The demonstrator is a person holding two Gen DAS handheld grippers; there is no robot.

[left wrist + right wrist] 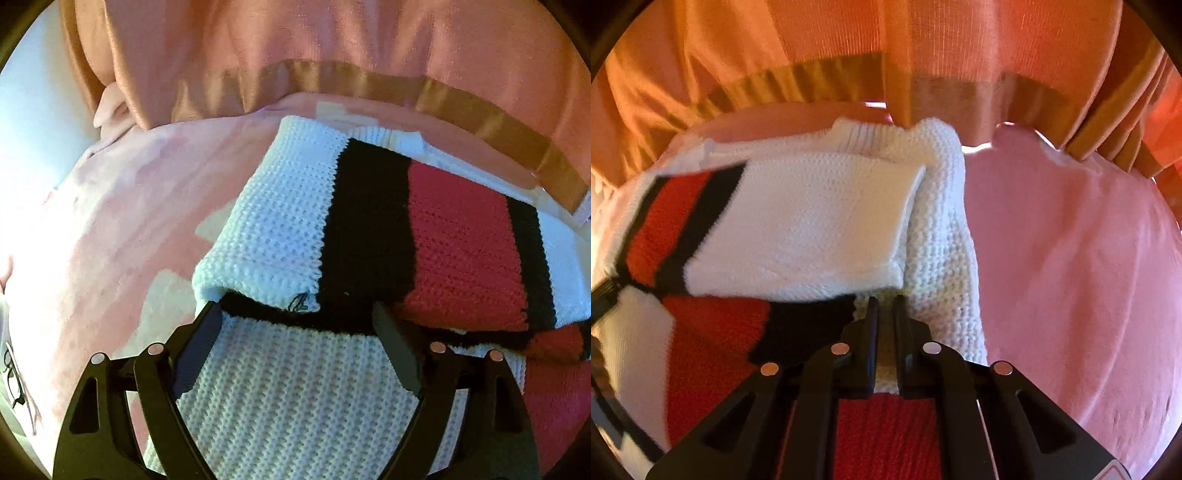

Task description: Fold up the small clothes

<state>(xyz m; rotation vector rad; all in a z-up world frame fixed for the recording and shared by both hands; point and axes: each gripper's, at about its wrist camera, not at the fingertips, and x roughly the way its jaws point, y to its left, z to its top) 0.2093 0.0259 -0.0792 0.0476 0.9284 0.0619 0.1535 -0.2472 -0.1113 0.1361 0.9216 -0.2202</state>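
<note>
**Left tongs wide over the knit, right tongs pinching its white edge**

My left gripper (295, 321) sits with its fingers spread wide apart, nothing between them. Both tips rest at the black band where the folded upper layer of the knitted sweater (369, 229) meets the white panel below; I can't tell if they actually press the fabric or just hang above it.

My right gripper (886, 310) has its fingers drawn nearly together, only a narrow slit left, and a strip of white knit runs through that slit, so it's clamped on the sweater (798, 229) edge. A folded white section lies just ahead of the tips, red and black stripes off to the left.

Sweater lies partly folded on a pink blanket (1071, 258), with orange curtains (849, 48) hanging behind it
</note>
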